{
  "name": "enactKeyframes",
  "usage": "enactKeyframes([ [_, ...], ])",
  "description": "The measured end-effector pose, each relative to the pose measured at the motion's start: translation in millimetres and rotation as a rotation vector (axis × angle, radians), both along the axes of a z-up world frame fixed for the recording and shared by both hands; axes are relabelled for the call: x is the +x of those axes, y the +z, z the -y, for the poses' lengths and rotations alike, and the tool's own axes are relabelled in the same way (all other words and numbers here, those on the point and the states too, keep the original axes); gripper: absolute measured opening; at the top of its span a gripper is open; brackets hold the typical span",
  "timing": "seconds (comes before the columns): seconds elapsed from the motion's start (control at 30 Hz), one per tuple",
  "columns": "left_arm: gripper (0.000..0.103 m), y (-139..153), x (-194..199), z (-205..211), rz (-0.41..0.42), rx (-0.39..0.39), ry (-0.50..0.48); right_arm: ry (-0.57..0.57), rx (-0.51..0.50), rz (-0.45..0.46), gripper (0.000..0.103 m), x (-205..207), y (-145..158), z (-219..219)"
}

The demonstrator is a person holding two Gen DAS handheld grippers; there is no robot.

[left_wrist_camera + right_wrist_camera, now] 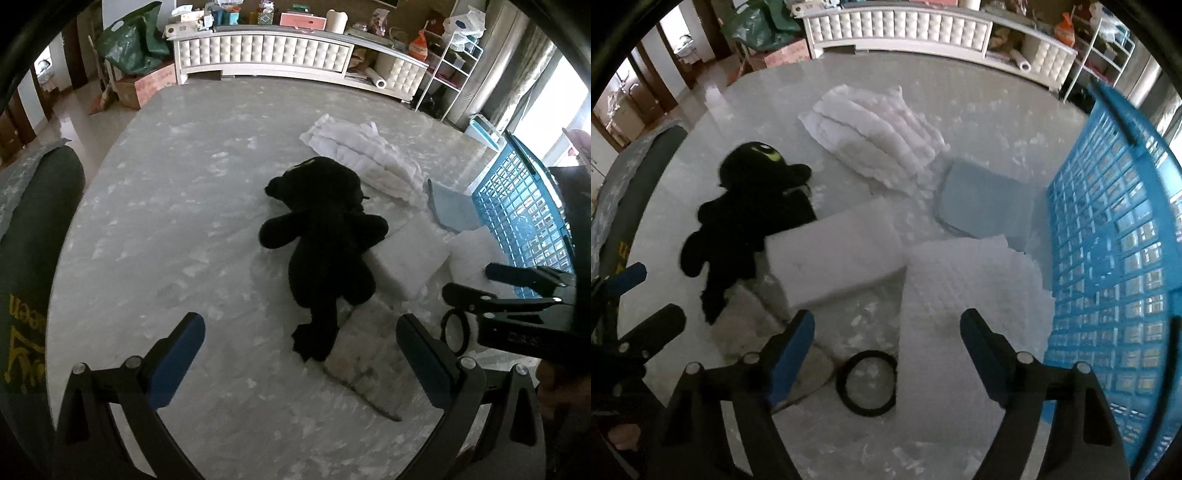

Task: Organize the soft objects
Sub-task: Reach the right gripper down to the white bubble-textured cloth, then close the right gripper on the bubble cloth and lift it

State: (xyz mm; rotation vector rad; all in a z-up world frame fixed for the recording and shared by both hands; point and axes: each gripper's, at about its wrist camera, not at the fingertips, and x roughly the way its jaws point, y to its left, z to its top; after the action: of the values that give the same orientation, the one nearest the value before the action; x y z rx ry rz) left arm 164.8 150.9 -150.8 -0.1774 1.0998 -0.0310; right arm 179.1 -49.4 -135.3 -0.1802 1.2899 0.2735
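Note:
A black plush toy (325,229) lies on the grey table, also in the right wrist view (746,210). Beside it lie a white foam block (834,254), a white textured cloth (971,295), a folded light-blue cloth (990,206), a white quilted cloth (879,129) and a black hair band (866,384). My left gripper (299,354) is open and empty, just before the toy's foot. My right gripper (888,354) is open and empty above the hair band and textured cloth; it also shows in the left wrist view (469,284).
A blue plastic basket (1115,258) stands at the table's right edge. A dirty grey-white cloth (365,354) lies under the toy's foot. A dark rolled bag (33,240) sits at the left. A white cabinet (266,55) with clutter stands beyond the table.

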Motion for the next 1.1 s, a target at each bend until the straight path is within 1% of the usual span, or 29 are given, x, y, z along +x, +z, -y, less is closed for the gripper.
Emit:
enactKeyframes([
  [0.1,0.103,-2.2,4.2,3.5,-0.001,-0.006,-0.009,-0.019,0.002,-0.035,0.075,7.8,-10.3,7.8],
  [0.3,0.103,-7.4,6.3,10.8,-0.017,0.002,-0.029,-0.034,0.006,-0.053,0.075,17.2,-17.3,16.5],
  [0.33,0.103,-8.0,6.6,10.9,-0.019,0.000,-0.029,-0.032,0.004,-0.056,0.075,25.1,-21.7,13.3],
  [0.47,0.103,-8.5,8.1,11.0,-0.022,-0.002,-0.027,-0.018,-0.018,-0.053,0.075,26.3,-28.1,9.6],
  [0.53,0.103,-8.6,8.4,10.4,-0.022,-0.005,-0.026,-0.017,-0.030,-0.042,0.071,24.7,-31.3,10.7],
  [0.6,0.103,-9.0,8.2,10.1,-0.022,-0.008,-0.027,-0.013,-0.050,-0.028,0.063,19.9,-32.8,8.8],
  [0.63,0.103,-9.6,8.1,9.9,-0.021,-0.010,-0.028,-0.010,-0.056,-0.021,0.060,18.9,-33.8,9.9],
  [0.67,0.103,-10.3,8.3,9.8,-0.021,-0.012,-0.029,-0.010,-0.059,-0.016,0.055,14.1,-33.3,12.1],
  [0.73,0.103,-11.4,8.1,9.2,-0.023,-0.016,-0.030,-0.014,-0.063,-0.012,0.048,13.8,-34.1,17.0],
  [0.8,0.103,-12.2,8.5,9.1,-0.023,-0.021,-0.034,-0.018,-0.080,-0.006,0.038,15.3,-34.7,20.8],
  [0.97,0.103,-13.3,7.5,10.0,-0.024,-0.028,-0.041,0.015,-0.133,0.018,0.035,13.6,-41.9,18.7],
  [1.03,0.103,-12.9,7.0,10.1,-0.023,-0.030,-0.043,0.010,-0.137,0.015,0.032,14.2,-46.8,16.7],
  [1.07,0.103,-12.7,7.0,10.0,-0.024,-0.030,-0.044,0.011,-0.141,0.015,0.030,7.9,-43.6,10.3],
  [1.1,0.103,-12.4,6.7,10.2,-0.025,-0.031,-0.047,0.015,-0.141,0.011,0.026,9.1,-44.5,10.7],
])
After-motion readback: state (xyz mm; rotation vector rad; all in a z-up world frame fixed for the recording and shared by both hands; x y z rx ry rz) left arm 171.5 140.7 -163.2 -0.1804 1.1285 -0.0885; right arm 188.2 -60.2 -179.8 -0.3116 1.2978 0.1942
